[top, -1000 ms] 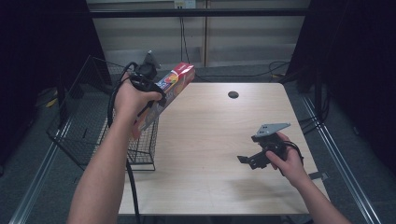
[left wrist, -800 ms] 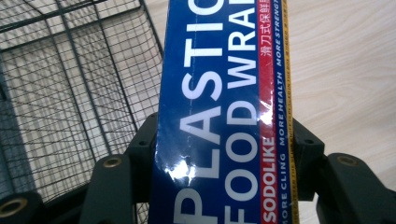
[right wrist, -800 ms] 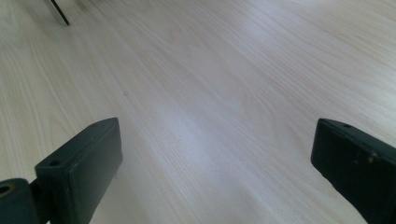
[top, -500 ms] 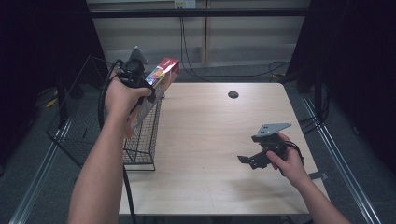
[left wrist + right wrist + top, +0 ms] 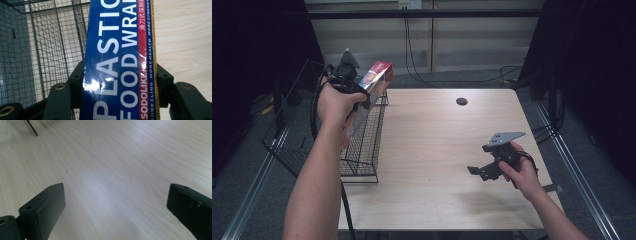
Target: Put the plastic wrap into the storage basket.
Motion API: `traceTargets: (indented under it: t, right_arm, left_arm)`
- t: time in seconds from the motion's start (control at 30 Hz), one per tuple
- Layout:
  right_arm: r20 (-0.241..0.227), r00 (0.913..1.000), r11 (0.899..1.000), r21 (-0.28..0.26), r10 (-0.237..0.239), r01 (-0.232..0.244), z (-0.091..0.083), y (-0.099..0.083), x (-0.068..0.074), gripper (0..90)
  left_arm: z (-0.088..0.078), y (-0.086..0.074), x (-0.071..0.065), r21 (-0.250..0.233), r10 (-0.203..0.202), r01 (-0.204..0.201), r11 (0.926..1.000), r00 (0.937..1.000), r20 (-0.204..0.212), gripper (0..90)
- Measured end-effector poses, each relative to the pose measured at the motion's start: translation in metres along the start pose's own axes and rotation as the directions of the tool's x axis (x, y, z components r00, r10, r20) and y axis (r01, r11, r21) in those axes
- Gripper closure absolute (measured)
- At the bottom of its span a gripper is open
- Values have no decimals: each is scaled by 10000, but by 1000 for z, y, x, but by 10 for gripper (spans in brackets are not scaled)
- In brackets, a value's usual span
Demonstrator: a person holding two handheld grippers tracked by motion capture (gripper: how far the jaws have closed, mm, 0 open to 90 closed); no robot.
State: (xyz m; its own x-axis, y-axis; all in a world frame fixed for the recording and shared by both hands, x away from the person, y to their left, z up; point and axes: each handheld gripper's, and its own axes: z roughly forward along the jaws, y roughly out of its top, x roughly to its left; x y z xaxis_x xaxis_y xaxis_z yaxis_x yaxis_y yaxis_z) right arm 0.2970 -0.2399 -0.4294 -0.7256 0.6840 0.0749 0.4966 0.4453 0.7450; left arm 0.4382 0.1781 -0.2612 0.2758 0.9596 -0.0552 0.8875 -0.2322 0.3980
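Note:
A long blue and red box of plastic food wrap [image 5: 376, 80] [image 5: 117, 55] is tilted in the air above the right rim of a black wire basket [image 5: 368, 142] at the table's left edge. My left gripper [image 5: 360, 96] [image 5: 120, 82] is shut on it, one black jaw against each long side. In the left gripper view the basket's mesh [image 5: 50, 45] lies below and left of the box. My right gripper [image 5: 480, 171] [image 5: 116, 207] rests low on the wooden table [image 5: 437, 135] at the right, jaws wide open with bare wood between them.
The basket hangs partly past the table's left edge, over grey floor. A small dark round hole [image 5: 461, 101] sits near the table's far edge. Cables run along the floor behind the table, and metal rails flank both sides.
My left hand has carried the box leftward and a little up, from over the table's edge to above the basket's rim. The right hand and its gripper have stayed put.

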Motion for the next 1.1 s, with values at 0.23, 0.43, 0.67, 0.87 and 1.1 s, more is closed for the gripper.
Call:
traceTargets:
  t: [0.23, 0.43, 0.67, 0.87, 1.1]
  right_arm:
    - [17, 10000, 10000, 38, -24, 24, 1, 0, 1, 19]
    - [0, 10000, 10000, 34, 2, -2, 0, 0, 0, 19]
    - [38, 10000, 10000, 46, 21, -21, 1, -1, 0, 19]
    - [-20, 10000, 10000, 27, -8, 8, 1, -1, 0, 20]
    - [14, 10000, 10000, 43, 2, -2, 1, -1, 0, 20]
  left_arm:
    - [-2, -2, 9, -115, -351, 350, 9993, 9993, -100, 432]
    - [-3, -5, 17, -244, -761, 757, 9968, 9970, -163, 432]
    - [-6, -7, 28, -340, -1147, 1136, 9929, 9929, -316, 432]
    - [-7, -9, 35, -420, -1492, 1470, 9882, 9873, -552, 432]
    - [-10, -11, 43, -454, -1828, 1796, 9827, 9800, -786, 432]
